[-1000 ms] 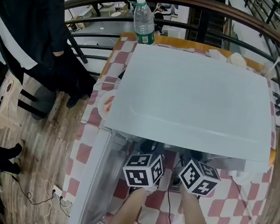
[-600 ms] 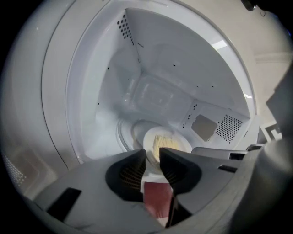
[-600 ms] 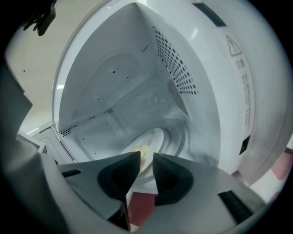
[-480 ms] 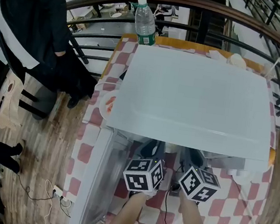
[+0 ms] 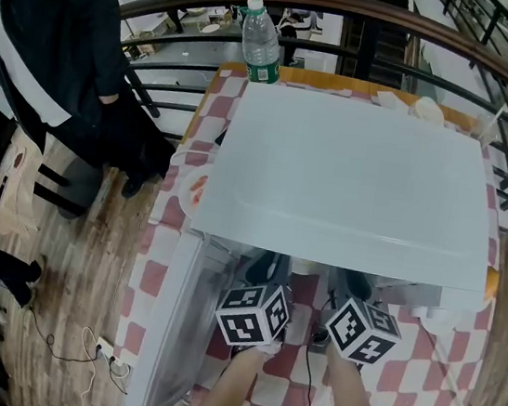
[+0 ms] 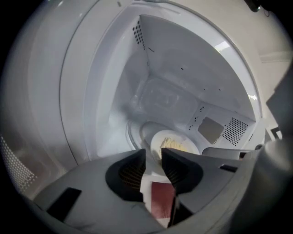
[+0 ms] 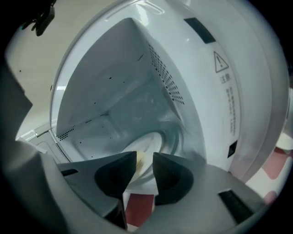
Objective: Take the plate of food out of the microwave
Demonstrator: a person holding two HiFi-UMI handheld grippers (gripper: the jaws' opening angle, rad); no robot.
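The plate of food (image 6: pixel 175 142) lies on the glass turntable (image 6: pixel 137 137) at the bottom of the open microwave (image 5: pixel 352 174), with pale yellowish food on it.

The left gripper (image 6: pixel 154 151) points into the oven's mouth. Its jaws stand a narrow gap apart and have just been opening. Nothing is pinched between them: through the gap show the near rim of the plate, beyond the tips, and a strip of red and white tablecloth (image 5: pixel 417 380) below. The right gripper (image 7: pixel 145 155) is aimed at the same opening from the other side, just beside the left one. Its jaws are likewise parted and have just been opening, with only the plate's edge and the cloth seen between them and neither pad pressing on anything.

From the head view, the two marker cubes (image 5: pixel 252 314) sit side by side at the front edge of the microwave, and the person's forearms (image 5: pixel 228 391) come up from the bottom of the picture. The microwave's door (image 5: pixel 166 326) hangs open to the left.

The oven stands on a table covered by the checked cloth. A water bottle (image 5: pixel 260 44) stands upright behind the oven at the far left corner of the table. A second small plate (image 5: pixel 193 189) peeks out at the oven's left side. A dark railing (image 5: pixel 428 30) curves behind the table, and a person in dark clothing (image 5: pixel 59 57) stands on the wooden floor to the left.
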